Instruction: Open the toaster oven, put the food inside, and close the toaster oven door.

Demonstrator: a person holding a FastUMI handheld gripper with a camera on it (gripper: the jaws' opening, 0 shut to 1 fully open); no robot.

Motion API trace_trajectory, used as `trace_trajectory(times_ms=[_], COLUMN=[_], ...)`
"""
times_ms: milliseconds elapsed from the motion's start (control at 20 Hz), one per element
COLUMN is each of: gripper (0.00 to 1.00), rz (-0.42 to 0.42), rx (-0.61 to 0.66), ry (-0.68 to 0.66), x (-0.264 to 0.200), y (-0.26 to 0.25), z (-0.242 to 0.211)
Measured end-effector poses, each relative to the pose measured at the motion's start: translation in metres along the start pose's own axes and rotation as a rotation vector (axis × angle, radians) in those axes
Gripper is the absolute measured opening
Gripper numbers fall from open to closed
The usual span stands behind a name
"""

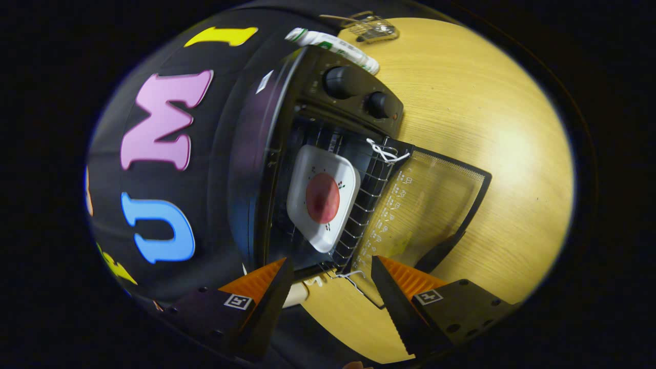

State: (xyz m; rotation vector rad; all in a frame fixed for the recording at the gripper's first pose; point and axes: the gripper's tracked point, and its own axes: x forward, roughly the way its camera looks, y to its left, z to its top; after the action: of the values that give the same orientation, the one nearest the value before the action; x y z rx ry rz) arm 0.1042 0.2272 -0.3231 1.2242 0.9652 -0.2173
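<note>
The view is rolled, so the black toaster oven [287,154] appears tipped on its side. Its glass door [430,205] lies folded down flat over the wooden table [487,128]. Inside, on the wire rack [366,205], rests a white square plate [318,189] with a round red piece of food [323,198] on it. Two black knobs [341,82] sit on the oven's control panel. My gripper [330,266] is open, its fingers apart with nothing between them, just short of the rack's front and the door's near corner.
A white tube with green print [333,46] lies on the table beyond the oven's control panel. A clear clip-like object [376,29] sits farther off. White string [387,152] is tied at the rack's corner by the door hinge.
</note>
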Motion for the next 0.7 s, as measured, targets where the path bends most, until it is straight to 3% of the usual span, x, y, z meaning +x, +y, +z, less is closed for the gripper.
trace_trajectory(times_ms=[150, 250, 400, 700], gripper=[0.98, 0.98, 0.98, 0.99], rz=[0.030, -0.007, -0.074, -0.193], rx=[-0.312, -0.541, -0.782, -1.046], ry=[0.089, 0.107, 0.117, 0.090], x=[-0.030, -0.047, -0.065, -0.043], y=[-0.006, -0.021, -0.051, -0.098], z=[-0.033, -0.049, -0.058, -0.066])
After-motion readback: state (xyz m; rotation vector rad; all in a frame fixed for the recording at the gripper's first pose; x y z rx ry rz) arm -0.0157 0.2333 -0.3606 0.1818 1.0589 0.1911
